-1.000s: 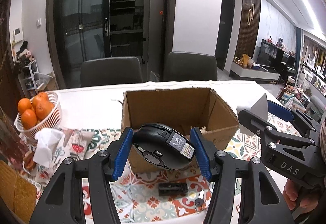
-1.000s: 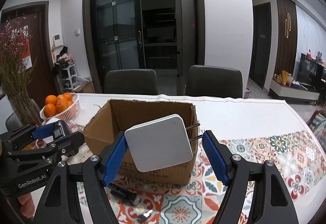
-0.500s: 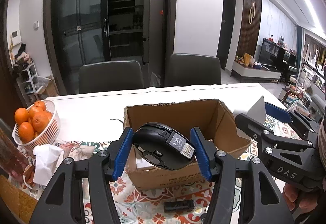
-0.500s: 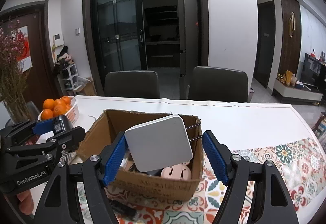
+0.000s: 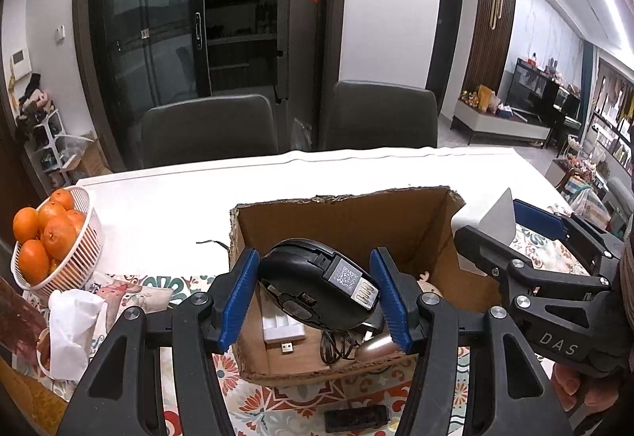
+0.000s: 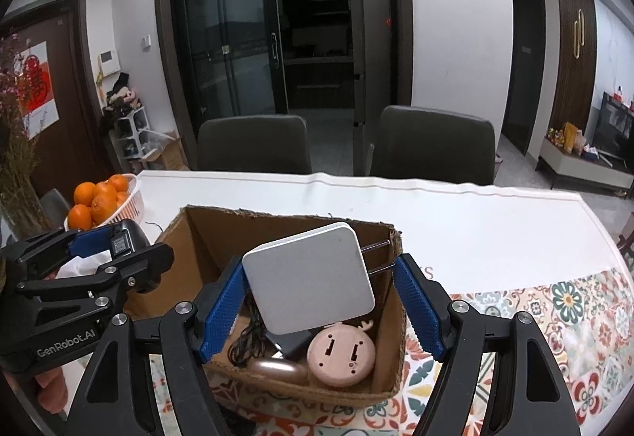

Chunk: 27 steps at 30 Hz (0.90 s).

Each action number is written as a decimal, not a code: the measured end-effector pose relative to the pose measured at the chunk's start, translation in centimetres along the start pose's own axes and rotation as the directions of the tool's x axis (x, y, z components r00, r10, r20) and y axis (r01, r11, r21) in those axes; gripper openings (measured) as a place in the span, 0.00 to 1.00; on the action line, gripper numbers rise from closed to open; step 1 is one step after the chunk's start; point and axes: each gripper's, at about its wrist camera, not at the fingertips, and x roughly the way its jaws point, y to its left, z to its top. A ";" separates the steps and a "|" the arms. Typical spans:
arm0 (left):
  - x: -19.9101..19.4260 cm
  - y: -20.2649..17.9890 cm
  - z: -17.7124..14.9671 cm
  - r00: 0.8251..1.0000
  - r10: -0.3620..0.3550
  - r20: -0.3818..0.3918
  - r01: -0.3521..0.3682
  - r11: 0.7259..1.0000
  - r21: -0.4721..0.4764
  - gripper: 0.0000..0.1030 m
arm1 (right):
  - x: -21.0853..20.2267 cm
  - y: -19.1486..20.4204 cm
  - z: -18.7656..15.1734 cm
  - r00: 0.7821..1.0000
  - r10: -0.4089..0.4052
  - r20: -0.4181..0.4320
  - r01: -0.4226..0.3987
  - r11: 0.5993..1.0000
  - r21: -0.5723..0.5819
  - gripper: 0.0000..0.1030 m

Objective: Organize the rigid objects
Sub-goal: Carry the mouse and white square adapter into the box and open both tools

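My left gripper point(image 5: 315, 295) is shut on a black computer mouse point(image 5: 317, 287), held upside down above the open cardboard box point(image 5: 348, 210). My right gripper point(image 6: 319, 303) is shut on a white square power adapter point(image 6: 307, 275) with metal prongs, held over the same box point(image 6: 386, 349). Inside the box lie a pink round gadget point(image 6: 341, 353), a black cable point(image 6: 243, 347), a rose-gold oval object point(image 6: 277, 370) and a white block point(image 5: 283, 329). Each gripper shows in the other's view, the right one point(image 5: 495, 234) and the left one point(image 6: 115, 244).
A white basket of oranges point(image 5: 47, 238) and a crumpled tissue point(image 5: 73, 325) sit at the left. A small black object point(image 5: 354, 418) lies on the patterned mat in front of the box. Two dark chairs point(image 6: 253, 145) stand behind the white table point(image 6: 475, 222).
Both grippers have risen and moved forward over the box with their objects, so the inside of the box now shows. Neither grip has changed.
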 end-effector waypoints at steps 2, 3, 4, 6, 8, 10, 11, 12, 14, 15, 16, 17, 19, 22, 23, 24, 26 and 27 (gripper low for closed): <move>0.5 0.1 0.2 1.000 0.001 -0.013 -0.001 1.000 0.002 0.56 | 0.6 -0.1 -0.1 1.000 0.000 -0.019 0.000 1.000 0.002 0.73; 0.8 0.2 0.2 1.000 0.004 -0.021 -0.004 1.000 0.002 0.56 | 0.9 -0.2 -0.1 1.000 0.001 -0.025 -0.001 1.000 0.005 0.73; 1.0 0.1 0.2 1.000 0.005 -0.025 -0.005 1.000 0.001 0.56 | 1.1 -0.3 -0.1 0.999 0.002 -0.032 -0.002 1.000 0.007 0.73; 1.4 0.3 0.0 0.999 0.004 -0.035 -0.004 1.000 -0.007 0.56 | 1.6 -0.4 -0.2 0.999 0.012 -0.051 -0.011 1.000 0.010 0.73; 1.8 0.3 -0.1 0.999 -0.001 -0.045 0.000 1.000 -0.016 0.56 | 2.1 -0.4 -0.4 0.998 0.014 -0.066 -0.013 1.000 0.014 0.73; 2.2 0.5 0.0 0.999 0.006 -0.054 -0.007 1.000 -0.019 0.56 | 2.6 -0.5 -0.6 0.996 0.026 -0.086 -0.025 1.000 0.019 0.73; 2.3 0.5 -0.1 0.998 0.006 -0.057 -0.007 1.000 -0.019 0.56 | 2.8 -0.4 -0.7 0.995 0.032 -0.094 -0.030 0.999 0.019 0.73; 2.5 0.5 -0.2 0.998 0.006 -0.062 -0.008 1.000 -0.019 0.56 | 3.0 -0.4 -0.8 0.994 0.034 -0.103 -0.032 0.999 0.018 0.73; 2.7 0.6 -0.4 0.997 0.006 -0.080 -0.007 1.000 -0.022 0.56 | 3.1 -0.4 -1.0 0.994 0.032 -0.104 -0.031 0.999 0.013 0.75; 2.8 0.7 -0.4 0.997 0.005 -0.083 -0.007 1.000 -0.023 0.57 | 3.1 -0.4 -1.0 0.995 0.024 -0.100 -0.023 1.000 0.010 0.77; 2.7 0.6 -0.5 0.997 0.009 -0.078 -0.011 1.000 -0.022 0.57 | 3.0 -0.4 -1.0 0.995 0.014 -0.094 -0.014 1.000 0.007 0.77; 2.6 0.6 -0.6 0.997 0.014 -0.071 -0.016 1.000 -0.017 0.58 | 2.8 -0.5 -1.0 0.996 0.001 -0.090 0.000 1.000 0.005 0.78; 2.0 0.3 -0.6 0.998 0.024 -0.057 -0.025 1.000 -0.005 0.60 | 2.5 -0.5 -1.1 0.996 -0.007 -0.086 0.008 1.000 0.003 0.78; 0.9 0.0 -0.9 0.999 0.041 -0.029 -0.041 0.999 0.005 0.61 | 1.6 -0.4 -1.4 0.998 -0.015 -0.068 0.016 1.000 0.005 0.78; 0.7 0.1 -0.9 0.999 0.045 -0.024 -0.045 0.999 0.005 0.62 | 1.4 -0.5 -1.4 0.998 -0.016 -0.063 0.016 1.000 0.006 0.78; 0.3 0.1 -1.0 0.999 0.050 -0.018 -0.050 0.999 0.006 0.63 | 0.9 -0.4 -1.5 0.998 -0.016 -0.054 0.016 1.000 0.007 0.78; -0.5 0.1 -1.2 0.998 0.058 -0.002 -0.058 0.998 0.007 0.63 | 0.2 -0.3 -1.6 0.999 -0.021 -0.039 0.022 1.000 0.006 0.78; -0.9 0.1 -1.4 0.998 0.066 0.006 -0.066 0.998 0.009 0.63 | -0.1 -0.3 -1.6 0.999 -0.024 -0.032 0.025 1.000 0.003 0.78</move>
